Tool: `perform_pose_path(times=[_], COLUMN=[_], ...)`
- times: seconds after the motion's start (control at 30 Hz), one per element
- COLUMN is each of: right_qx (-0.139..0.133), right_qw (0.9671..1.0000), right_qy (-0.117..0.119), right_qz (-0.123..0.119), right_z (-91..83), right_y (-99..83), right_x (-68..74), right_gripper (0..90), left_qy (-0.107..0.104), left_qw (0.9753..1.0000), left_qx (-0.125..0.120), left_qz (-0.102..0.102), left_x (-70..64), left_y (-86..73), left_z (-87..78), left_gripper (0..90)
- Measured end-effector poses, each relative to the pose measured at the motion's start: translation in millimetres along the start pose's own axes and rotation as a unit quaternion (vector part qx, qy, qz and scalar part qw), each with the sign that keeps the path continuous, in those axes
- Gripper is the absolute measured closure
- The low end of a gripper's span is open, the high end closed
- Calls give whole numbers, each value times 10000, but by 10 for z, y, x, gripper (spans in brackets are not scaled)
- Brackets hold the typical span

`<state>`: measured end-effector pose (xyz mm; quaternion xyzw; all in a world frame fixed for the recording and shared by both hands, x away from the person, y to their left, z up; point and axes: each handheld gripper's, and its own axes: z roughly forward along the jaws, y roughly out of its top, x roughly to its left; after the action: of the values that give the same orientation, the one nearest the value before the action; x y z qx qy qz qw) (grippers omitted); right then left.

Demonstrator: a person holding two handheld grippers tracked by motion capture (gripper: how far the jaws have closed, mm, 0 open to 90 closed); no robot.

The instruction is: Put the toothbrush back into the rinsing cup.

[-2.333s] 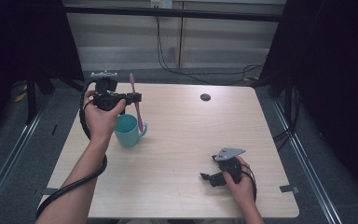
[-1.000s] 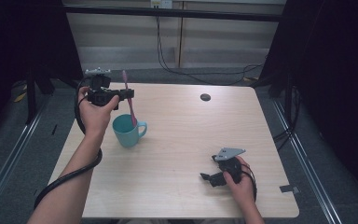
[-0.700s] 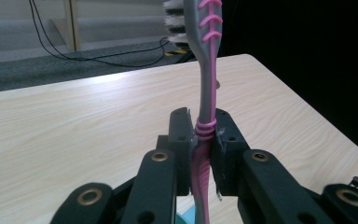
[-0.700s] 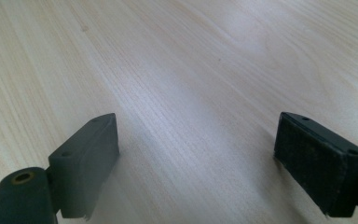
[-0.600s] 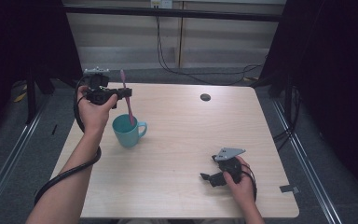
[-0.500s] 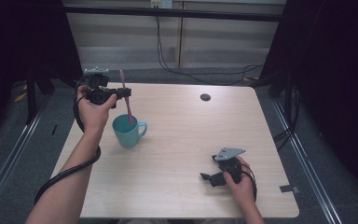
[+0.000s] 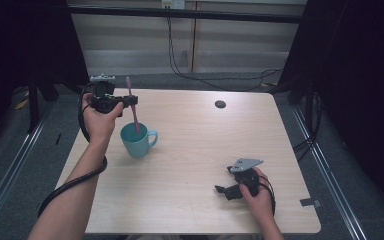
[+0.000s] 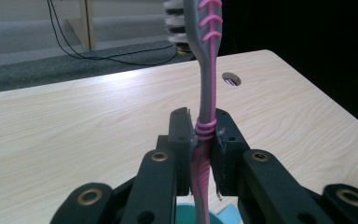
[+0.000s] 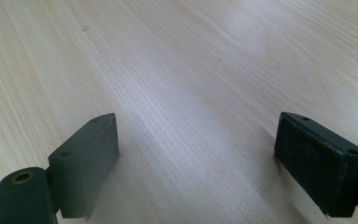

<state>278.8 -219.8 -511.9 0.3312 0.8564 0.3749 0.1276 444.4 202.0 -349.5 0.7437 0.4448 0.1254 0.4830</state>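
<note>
Pink toothbrush (image 7: 133,106) standing over the teal mug (image 7: 136,140), clamped in the left gripper (image 7: 128,100).

The left gripper's jaws are squeezing the handle mid-length; the brush's lower end is dipping into the mug, its bristled head partly cut off in the left gripper view. The mug is sitting on a pale wooden table (image 7: 195,165), a round hole (image 7: 220,104) far beyond it. Well to the mug's right, the right gripper (image 7: 224,180) is resting with jaws spread apart. Dark curtains and cables are flanking the table.
</note>
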Motion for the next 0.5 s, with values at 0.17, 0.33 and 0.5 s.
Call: perform_pose_path(times=[0.17,0.33,0.5], right_qx=[-1,5,4], right_qw=[10000,10000,10000], right_qy=[-2,-5,5], right_qz=[-4,-16,-15], right_z=[1,1,1], right_y=[0,0,0], right_x=[1,2,2], right_gripper=[131,130,130], left_qy=[61,65,86], left_qw=[10000,9999,9996], left_qx=[-30,117,241], left_qz=[-45,38,85], left_x=[-1,-48,-86], left_y=[-109,-218,-297], left_z=[30,111,180], left_gripper=[803,803,802])
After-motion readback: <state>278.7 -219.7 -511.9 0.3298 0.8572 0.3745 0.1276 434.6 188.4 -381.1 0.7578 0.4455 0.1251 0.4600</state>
